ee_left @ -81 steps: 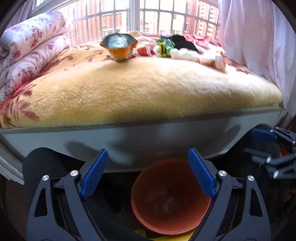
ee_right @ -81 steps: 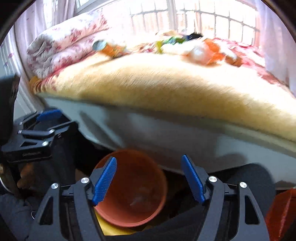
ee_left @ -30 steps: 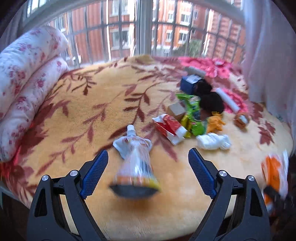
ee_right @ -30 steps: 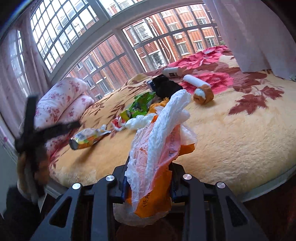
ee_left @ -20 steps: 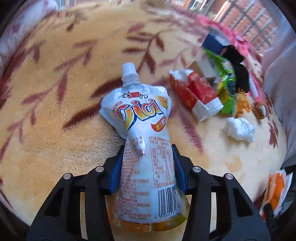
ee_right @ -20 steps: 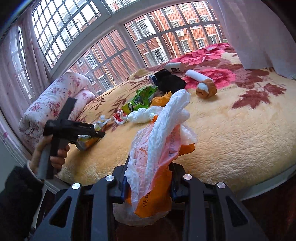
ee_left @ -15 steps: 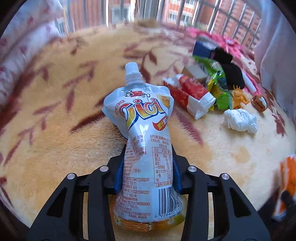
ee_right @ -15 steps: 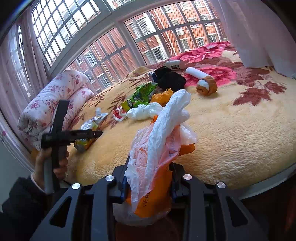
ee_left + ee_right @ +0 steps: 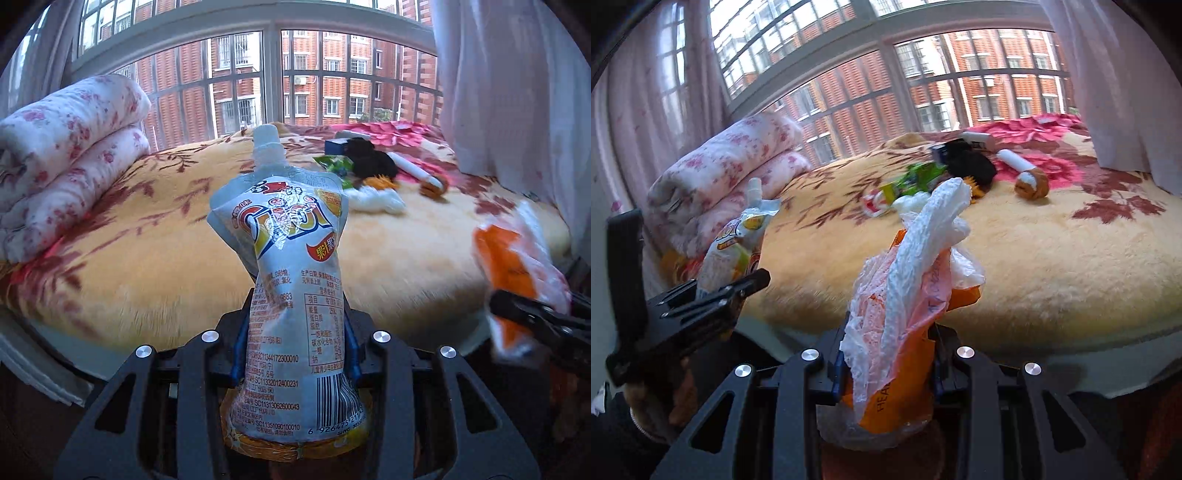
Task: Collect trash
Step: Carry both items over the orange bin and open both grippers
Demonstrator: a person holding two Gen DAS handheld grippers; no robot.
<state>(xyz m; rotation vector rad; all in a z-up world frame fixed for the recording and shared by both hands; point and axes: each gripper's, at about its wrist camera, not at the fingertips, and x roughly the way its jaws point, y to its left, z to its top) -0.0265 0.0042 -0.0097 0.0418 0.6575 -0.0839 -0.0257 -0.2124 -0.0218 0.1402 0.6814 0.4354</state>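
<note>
My left gripper (image 9: 293, 354) is shut on a white spouted drink pouch (image 9: 291, 280) and holds it upright off the front edge of the bed. It also shows at the left of the right wrist view (image 9: 735, 243). My right gripper (image 9: 886, 362) is shut on a crumpled white and orange plastic bag (image 9: 908, 288), also in front of the bed edge. That bag shows blurred at the right of the left wrist view (image 9: 517, 266). More litter lies on the bed: a green wrapper (image 9: 916, 181), a white crumpled tissue (image 9: 376, 199), a red and white wrapper (image 9: 873, 201).
The bed has a yellow floral blanket (image 9: 147, 229). A folded pink floral quilt (image 9: 62, 155) lies at its left. A black cloth (image 9: 369, 158), a blue box (image 9: 334, 146) and a white roll with a brown end (image 9: 1023, 173) lie at the far side. Window and curtain (image 9: 509, 92) stand behind.
My left gripper closed on the pouch on the bed, lifted it and drew back off the front edge. My right gripper kept hold of the bag and drew back slightly.
</note>
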